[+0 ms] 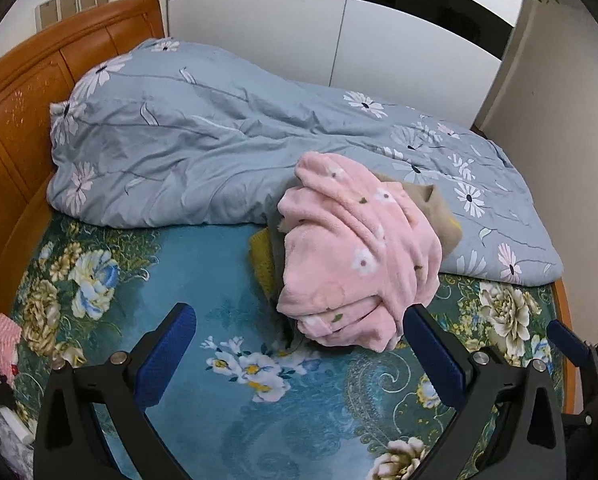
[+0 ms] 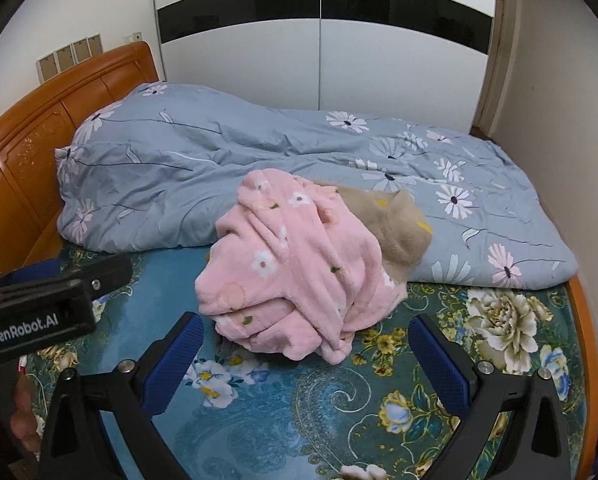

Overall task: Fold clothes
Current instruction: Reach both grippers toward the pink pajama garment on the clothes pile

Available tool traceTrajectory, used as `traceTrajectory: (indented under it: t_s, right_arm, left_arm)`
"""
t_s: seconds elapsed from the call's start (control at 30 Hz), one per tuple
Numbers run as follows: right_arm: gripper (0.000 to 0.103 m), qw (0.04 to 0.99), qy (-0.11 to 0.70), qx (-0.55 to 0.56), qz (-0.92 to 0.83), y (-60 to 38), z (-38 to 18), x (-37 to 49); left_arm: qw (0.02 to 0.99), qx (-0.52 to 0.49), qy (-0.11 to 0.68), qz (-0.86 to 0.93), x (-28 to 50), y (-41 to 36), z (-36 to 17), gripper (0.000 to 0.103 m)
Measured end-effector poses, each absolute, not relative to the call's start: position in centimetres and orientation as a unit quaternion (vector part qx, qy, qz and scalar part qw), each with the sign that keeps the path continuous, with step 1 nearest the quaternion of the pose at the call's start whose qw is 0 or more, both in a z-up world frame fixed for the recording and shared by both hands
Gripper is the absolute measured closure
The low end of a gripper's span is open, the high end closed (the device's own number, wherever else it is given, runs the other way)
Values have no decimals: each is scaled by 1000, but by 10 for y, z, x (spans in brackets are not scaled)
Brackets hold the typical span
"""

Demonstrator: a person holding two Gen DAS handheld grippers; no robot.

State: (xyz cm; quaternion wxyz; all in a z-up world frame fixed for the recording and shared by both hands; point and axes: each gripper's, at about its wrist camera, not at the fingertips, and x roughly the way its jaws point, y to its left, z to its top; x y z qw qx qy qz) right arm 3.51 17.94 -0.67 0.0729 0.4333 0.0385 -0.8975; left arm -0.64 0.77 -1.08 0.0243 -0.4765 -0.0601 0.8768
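A heap of clothes sits on the teal flowered bedspread [image 1: 219,280], topped by a pink fleece garment [image 1: 359,256] with small flowers, bunched and crumpled. Under it, a tan garment [image 1: 439,208] sticks out toward two o'clock and a mustard-yellow knit [image 1: 263,260] peeks out at nine o'clock of the heap. The back of the heap touches a rumpled blue-grey duvet [image 1: 203,136] with daisy prints, which fills the bed's far half up to the orange wooden headboard [image 1: 23,92] at ten o'clock. In the left wrist view, the left gripper [image 1: 299,356] has its blue-padded fingers [image 1: 167,356] spread wide apart with nothing between them, above the bedspread; the pink garment's near edge lies at one o'clock from it, just beside the right pad. In the right wrist view, the right gripper [image 2: 305,356] is likewise spread wide and empty, with the pink garment's hem at twelve o'clock, near the fingertips but apart from them. The left gripper's black body shows at nine o'clock there. A white wardrobe [image 2: 319,60] with a black band stands behind the bed.
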Motion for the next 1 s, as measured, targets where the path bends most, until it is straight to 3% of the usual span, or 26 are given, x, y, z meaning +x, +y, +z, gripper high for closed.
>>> traceTrajectory:
  t_s: [0.63, 1.0]
  right_arm:
    - [0, 95, 9, 473, -876, 192, -69, -56]
    - [0, 98, 36, 491, -865, 180, -108, -106]
  left_arm:
    - [23, -522, -45, 851, -87, 32, -76, 0]
    - [40, -538, -90, 837, -136, 25, -119, 0]
